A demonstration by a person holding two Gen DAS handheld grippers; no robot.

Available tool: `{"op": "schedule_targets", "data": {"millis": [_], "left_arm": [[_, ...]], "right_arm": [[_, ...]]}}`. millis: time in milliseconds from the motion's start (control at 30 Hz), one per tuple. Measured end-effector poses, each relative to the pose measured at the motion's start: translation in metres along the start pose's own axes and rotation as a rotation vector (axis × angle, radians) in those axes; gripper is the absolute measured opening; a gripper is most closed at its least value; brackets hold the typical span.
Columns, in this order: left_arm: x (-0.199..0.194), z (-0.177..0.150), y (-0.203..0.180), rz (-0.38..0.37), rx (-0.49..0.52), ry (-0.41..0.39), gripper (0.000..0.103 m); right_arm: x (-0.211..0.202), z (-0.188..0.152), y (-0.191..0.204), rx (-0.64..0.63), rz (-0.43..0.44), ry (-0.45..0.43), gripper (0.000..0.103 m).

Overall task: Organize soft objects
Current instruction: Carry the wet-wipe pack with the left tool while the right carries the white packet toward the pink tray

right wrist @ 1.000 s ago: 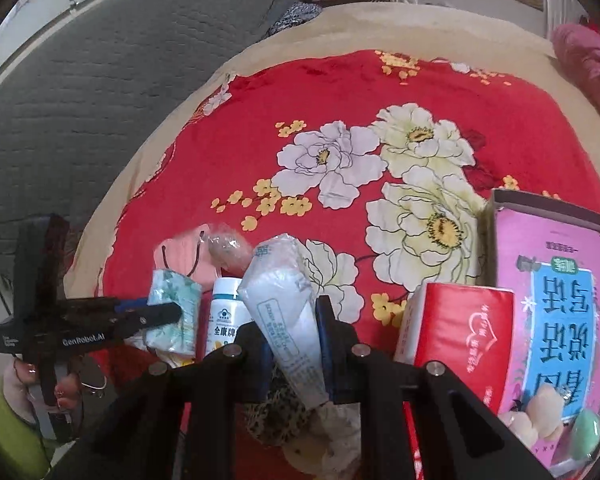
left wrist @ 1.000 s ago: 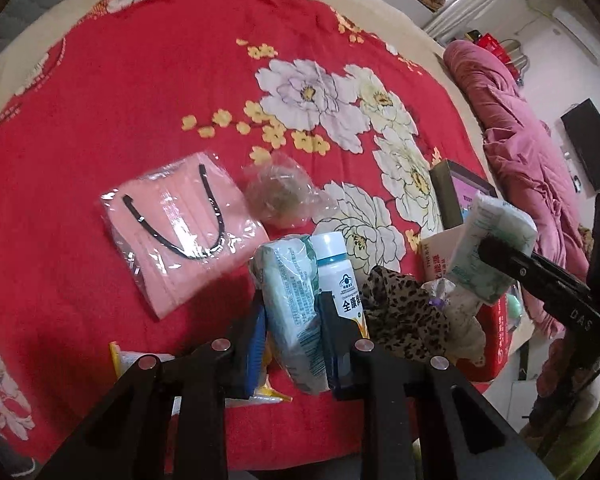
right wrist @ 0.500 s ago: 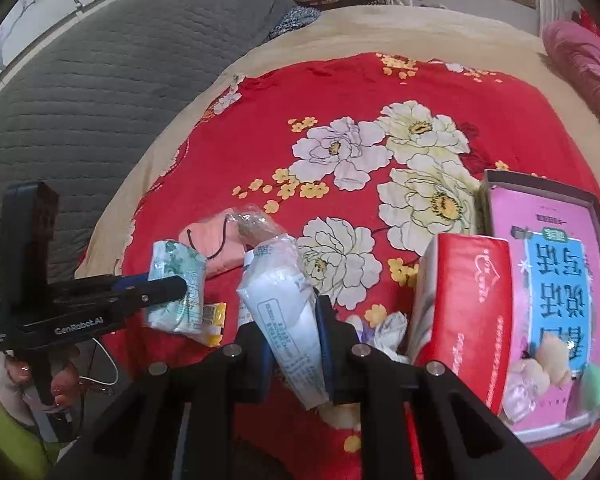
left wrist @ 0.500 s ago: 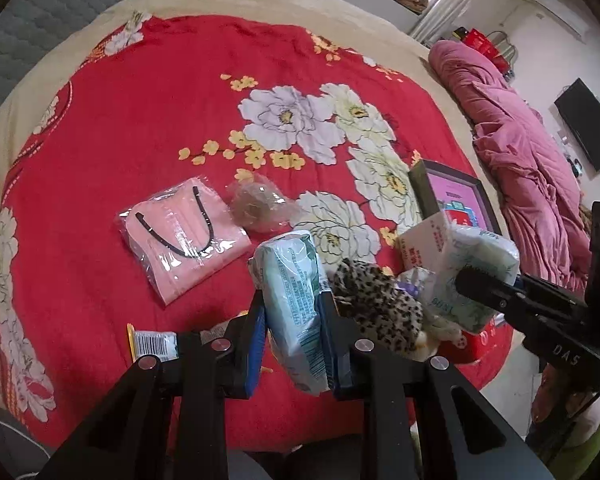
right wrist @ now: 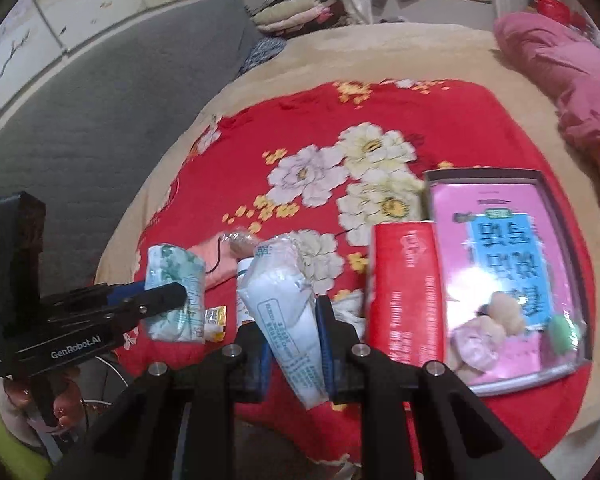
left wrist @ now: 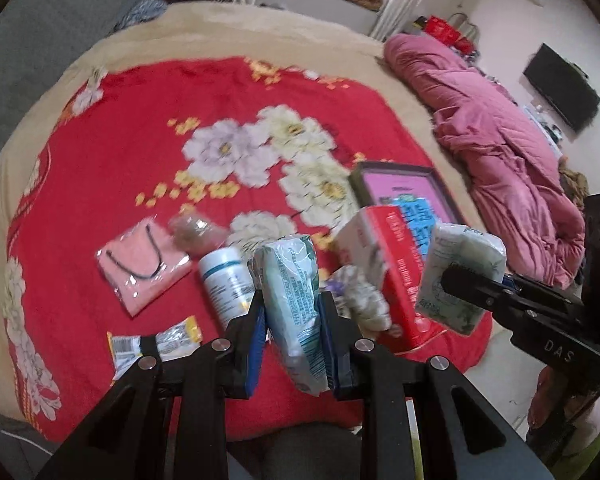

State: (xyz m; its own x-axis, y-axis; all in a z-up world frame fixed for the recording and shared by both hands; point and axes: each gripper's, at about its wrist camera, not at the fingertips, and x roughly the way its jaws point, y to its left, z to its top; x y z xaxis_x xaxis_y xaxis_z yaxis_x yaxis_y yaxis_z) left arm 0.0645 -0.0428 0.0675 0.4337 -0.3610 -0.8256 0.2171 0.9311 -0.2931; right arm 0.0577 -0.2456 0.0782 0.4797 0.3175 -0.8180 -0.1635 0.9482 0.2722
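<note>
My left gripper (left wrist: 292, 312) is shut on a pale green tissue pack (left wrist: 294, 292), held above the red flowered blanket (left wrist: 140, 128). In the right wrist view the same pack (right wrist: 176, 292) shows at the left in that gripper (right wrist: 172, 294). My right gripper (right wrist: 290, 320) is shut on a white tissue pack (right wrist: 284, 300), which also appears at the right of the left wrist view as a white pack (left wrist: 460, 276). A red tissue box (right wrist: 404, 292) stands beside an open pink-lined box (right wrist: 500, 248) holding small soft items. A pink bagged mask pack (left wrist: 142, 264) lies on the blanket.
A white bottle (left wrist: 224, 284), a yellow sachet (left wrist: 156, 344), a clear-wrapped bundle (left wrist: 192, 232) and a pale scrunchie (left wrist: 364, 300) lie on the blanket. A pink quilt (left wrist: 500, 128) is heaped at the right. A grey headboard (right wrist: 80, 120) runs along the left.
Both grippers have risen and pulled back from the bed with their tissue packs, so more of the blanket and room shows. The white bottle is in sight again beside the left pack.
</note>
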Motion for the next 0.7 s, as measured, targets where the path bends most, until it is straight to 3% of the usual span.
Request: {"op": "schedule_targets", "data": {"millis": [167, 700], "left_arm": [[-0.011, 0.002, -0.023, -0.009, 0.010, -0.013, 0.025], [-0.030, 0.015, -0.090, -0.039, 0.081, -0.059, 0.025]], "right_arm": [[-0.030, 0.003, -0.019, 0.029, -0.042, -0.024, 0.020], [-0.100, 0.013, -0.048, 0.049, -0.063, -0.148, 0.020]]}}
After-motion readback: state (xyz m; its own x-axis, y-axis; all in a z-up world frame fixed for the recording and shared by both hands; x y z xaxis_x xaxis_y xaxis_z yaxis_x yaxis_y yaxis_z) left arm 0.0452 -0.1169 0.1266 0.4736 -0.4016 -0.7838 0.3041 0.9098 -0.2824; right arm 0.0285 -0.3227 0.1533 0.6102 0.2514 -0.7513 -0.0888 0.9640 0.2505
